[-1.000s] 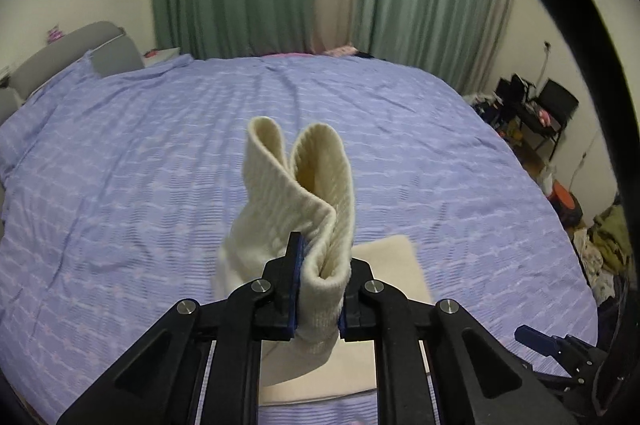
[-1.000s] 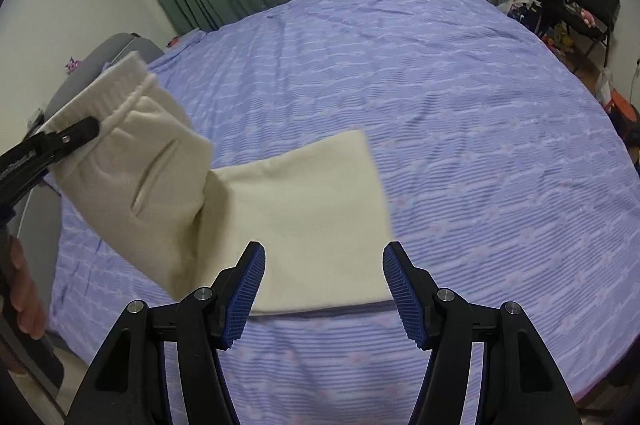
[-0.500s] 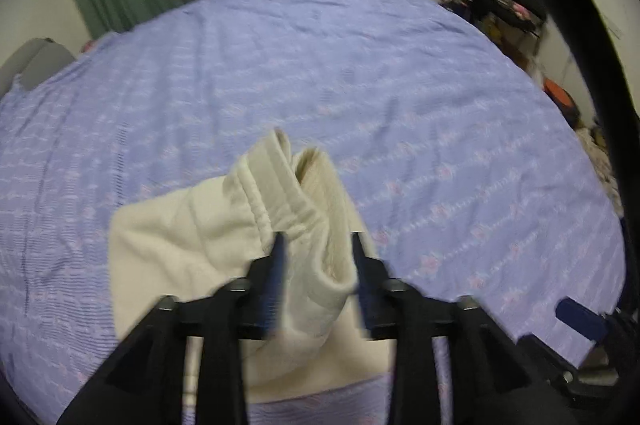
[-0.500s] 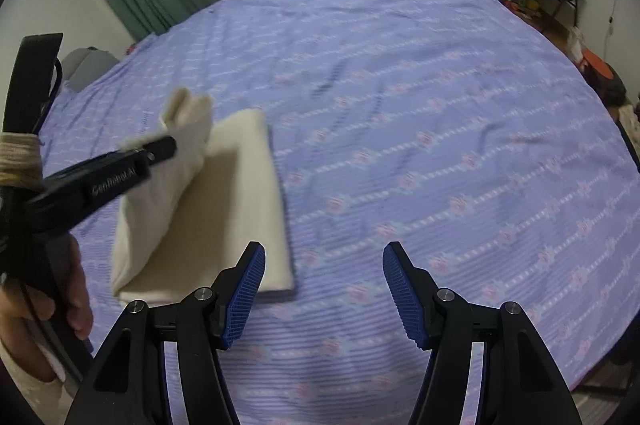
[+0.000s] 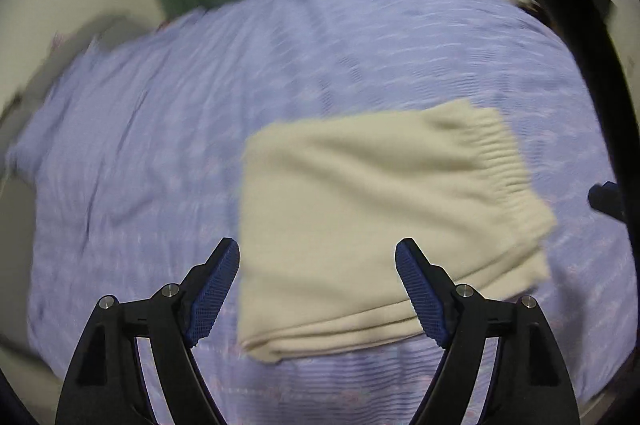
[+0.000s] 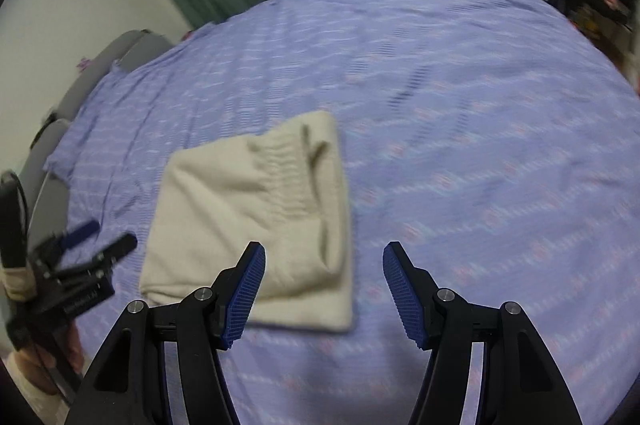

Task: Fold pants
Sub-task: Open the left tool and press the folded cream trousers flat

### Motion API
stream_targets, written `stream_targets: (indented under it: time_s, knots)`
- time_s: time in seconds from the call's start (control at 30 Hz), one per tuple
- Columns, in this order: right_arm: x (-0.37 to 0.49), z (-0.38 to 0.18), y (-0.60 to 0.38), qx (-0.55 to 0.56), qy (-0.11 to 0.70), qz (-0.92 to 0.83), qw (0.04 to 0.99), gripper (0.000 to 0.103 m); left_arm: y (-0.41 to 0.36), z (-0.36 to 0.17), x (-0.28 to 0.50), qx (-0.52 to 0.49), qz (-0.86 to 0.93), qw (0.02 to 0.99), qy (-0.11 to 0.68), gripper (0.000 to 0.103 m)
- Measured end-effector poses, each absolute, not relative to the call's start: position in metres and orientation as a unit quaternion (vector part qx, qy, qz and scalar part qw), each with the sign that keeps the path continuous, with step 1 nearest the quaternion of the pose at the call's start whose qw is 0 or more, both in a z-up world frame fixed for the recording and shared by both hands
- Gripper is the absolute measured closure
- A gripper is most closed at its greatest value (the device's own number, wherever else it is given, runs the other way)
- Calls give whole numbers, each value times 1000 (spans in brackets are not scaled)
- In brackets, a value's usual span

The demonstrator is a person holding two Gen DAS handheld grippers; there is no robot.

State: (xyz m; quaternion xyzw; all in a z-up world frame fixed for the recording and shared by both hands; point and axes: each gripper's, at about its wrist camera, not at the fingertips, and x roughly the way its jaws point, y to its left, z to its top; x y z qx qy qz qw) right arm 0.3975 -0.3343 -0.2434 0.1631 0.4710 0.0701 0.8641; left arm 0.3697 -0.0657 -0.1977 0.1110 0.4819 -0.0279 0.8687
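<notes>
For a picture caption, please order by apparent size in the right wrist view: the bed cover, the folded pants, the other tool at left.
1. Bed cover, by far the largest.
2. Folded pants.
3. Left tool, smallest as seen, though partly cut off and blurred.

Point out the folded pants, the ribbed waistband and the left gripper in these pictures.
folded pants (image 5: 360,225): left wrist view, middle of the top layer.
ribbed waistband (image 6: 286,181): right wrist view, gathered ribbing.
left gripper (image 5: 318,289): left wrist view, midway between its opening fingertips.

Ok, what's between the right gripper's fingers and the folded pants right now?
Only bare purple bedsheet. In the right wrist view the right gripper hangs open beside the cream pants, nothing between its fingers; its left finger overlaps the fold's near edge in the picture.
</notes>
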Motion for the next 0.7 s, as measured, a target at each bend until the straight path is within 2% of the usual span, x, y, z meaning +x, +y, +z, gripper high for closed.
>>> stream_targets:
  time_s: [0.23,0.4,0.43,0.47,0.5,0.7]
  knots:
    - [472,-265,-306,141,465,95,869,41,-21,-248,389,23,11,840,542,25]
    - [497,-279,-296,135,478,89,863,43,-28,-280,395,32,-6,823,566,28]
    - [501,-282,-295,133,481,89,862,47,-28,-286,395,31,-9,819,573,28]
    - [504,-284,-293,130,485,88,860,57,-28,-290,394,29,-10,818,574,29]
    - [504,-283,-293,130,486,89,860,60,-27,-293,393,24,-10,817,576,29]
    - [510,-277,-287,126,476,99,865,60,-24,-310,387,17,-2,811,584,29]
